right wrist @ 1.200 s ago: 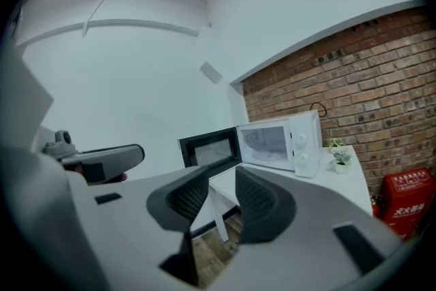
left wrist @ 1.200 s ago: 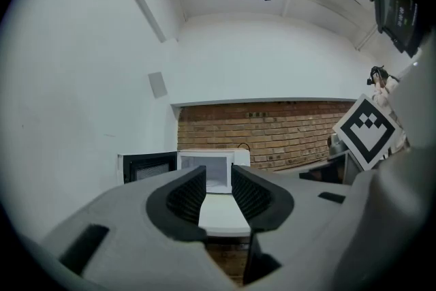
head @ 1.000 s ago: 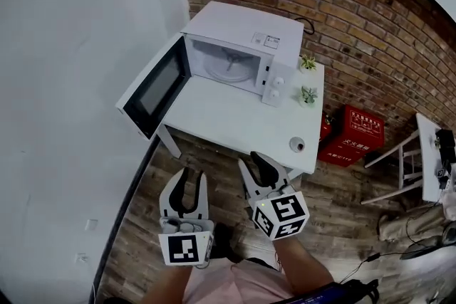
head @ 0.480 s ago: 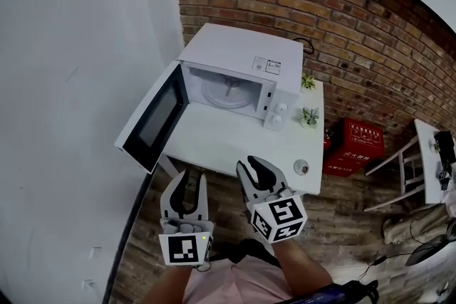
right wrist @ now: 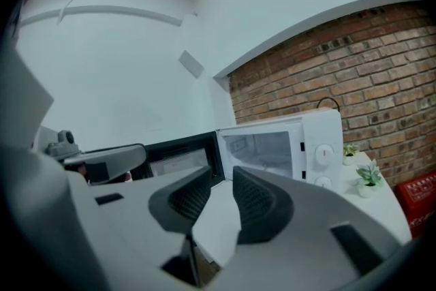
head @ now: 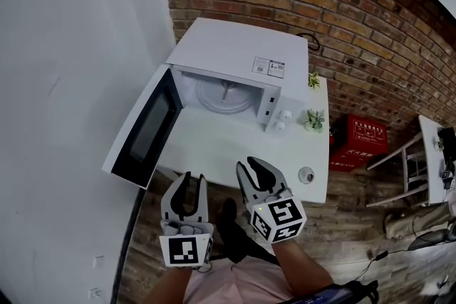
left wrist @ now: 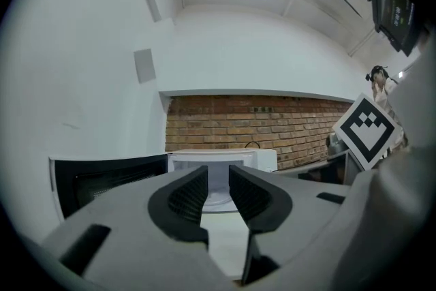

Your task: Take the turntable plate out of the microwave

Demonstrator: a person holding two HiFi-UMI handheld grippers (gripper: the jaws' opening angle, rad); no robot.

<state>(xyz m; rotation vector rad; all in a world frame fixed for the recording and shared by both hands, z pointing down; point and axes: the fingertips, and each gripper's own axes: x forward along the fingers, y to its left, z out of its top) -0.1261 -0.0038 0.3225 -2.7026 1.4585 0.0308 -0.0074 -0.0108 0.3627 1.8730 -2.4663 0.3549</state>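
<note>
A white microwave (head: 242, 57) stands on a white table (head: 214, 149) against a brick wall, its door (head: 142, 132) swung wide open to the left. The clear turntable plate (head: 224, 97) lies flat inside the cavity. My left gripper (head: 187, 185) and right gripper (head: 254, 171) hover side by side before the table's near edge, pointing at the microwave and well short of it. The left jaws are closing with nothing between them; the right jaws stand apart and empty. In the left gripper view the open cavity (left wrist: 219, 177) shows between the jaws. The right gripper view has the microwave (right wrist: 286, 146) ahead.
Two small potted plants (head: 313, 80) (head: 312, 118) stand right of the microwave. A small round object (head: 307, 174) sits near the table's front right corner. A red box (head: 367, 135) rests on the floor by the wall, a white stand (head: 410, 167) further right. A white wall runs along the left.
Both grippers have come closer to the table and the microwave, which now looks larger. The left jaws have narrowed a little.
</note>
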